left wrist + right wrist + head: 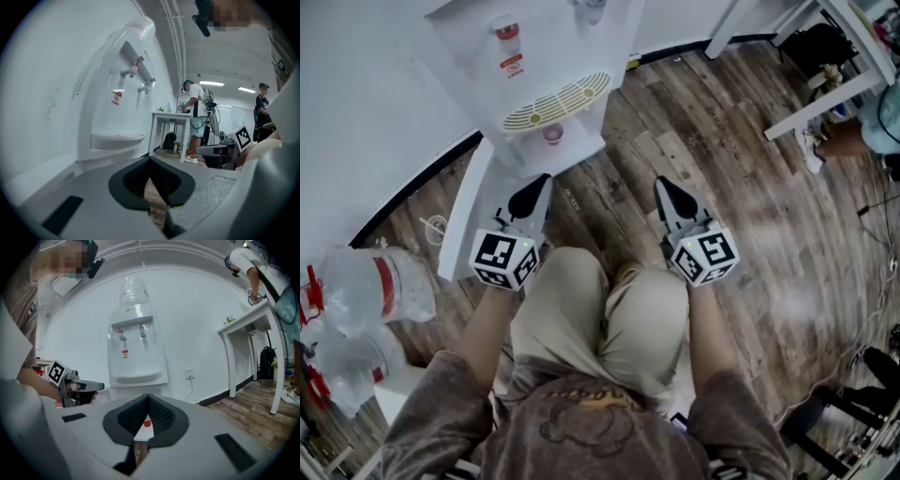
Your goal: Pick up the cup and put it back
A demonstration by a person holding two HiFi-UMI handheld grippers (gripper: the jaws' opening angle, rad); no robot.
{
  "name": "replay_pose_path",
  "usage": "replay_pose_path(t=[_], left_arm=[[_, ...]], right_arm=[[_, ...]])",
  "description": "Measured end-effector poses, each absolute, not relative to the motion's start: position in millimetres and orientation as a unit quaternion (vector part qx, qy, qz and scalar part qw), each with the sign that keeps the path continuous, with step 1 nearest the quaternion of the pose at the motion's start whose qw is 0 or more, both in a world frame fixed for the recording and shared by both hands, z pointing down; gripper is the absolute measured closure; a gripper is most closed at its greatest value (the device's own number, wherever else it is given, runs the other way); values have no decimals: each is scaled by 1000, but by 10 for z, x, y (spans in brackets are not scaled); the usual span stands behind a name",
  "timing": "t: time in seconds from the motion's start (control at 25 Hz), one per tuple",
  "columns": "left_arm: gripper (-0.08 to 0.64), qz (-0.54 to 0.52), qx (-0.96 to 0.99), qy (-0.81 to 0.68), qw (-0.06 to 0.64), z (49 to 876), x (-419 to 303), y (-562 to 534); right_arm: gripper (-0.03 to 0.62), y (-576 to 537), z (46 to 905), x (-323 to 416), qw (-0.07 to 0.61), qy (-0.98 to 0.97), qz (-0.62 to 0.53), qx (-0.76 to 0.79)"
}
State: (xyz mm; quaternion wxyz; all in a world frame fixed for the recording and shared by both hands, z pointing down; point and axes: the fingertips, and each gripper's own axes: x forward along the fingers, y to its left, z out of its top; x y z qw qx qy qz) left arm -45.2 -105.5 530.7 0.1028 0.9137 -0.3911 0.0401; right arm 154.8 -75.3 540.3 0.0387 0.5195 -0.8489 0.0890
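A small red-and-white cup (552, 133) stands on the low shelf of the white water dispenser (534, 56), under its drip tray (556, 101). In the head view my left gripper (539, 183) and right gripper (664, 185) are held side by side above my knees, both pointing toward the dispenser and short of the cup. Both are shut with nothing between the jaws. In the right gripper view the cup (146, 422) shows just past the closed right gripper (148, 397). The left gripper view shows the closed left gripper (150, 159) with the dispenser (117, 108) to its left; the cup is hidden there.
Large water bottles (370, 281) lie at my left. A white table (825, 75) stands at the back right with a person (872, 127) beside it. A wall socket with a cable (189, 374) sits right of the dispenser. Wooden floor (750, 216) stretches to the right.
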Motion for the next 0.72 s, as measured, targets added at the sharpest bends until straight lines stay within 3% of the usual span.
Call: replay_pose_path(t=[0.72], left_arm=[[557, 27, 916, -384, 110, 5469, -447, -952]], right_arm=[[589, -700, 5383, 1559, 34, -842, 84, 532]])
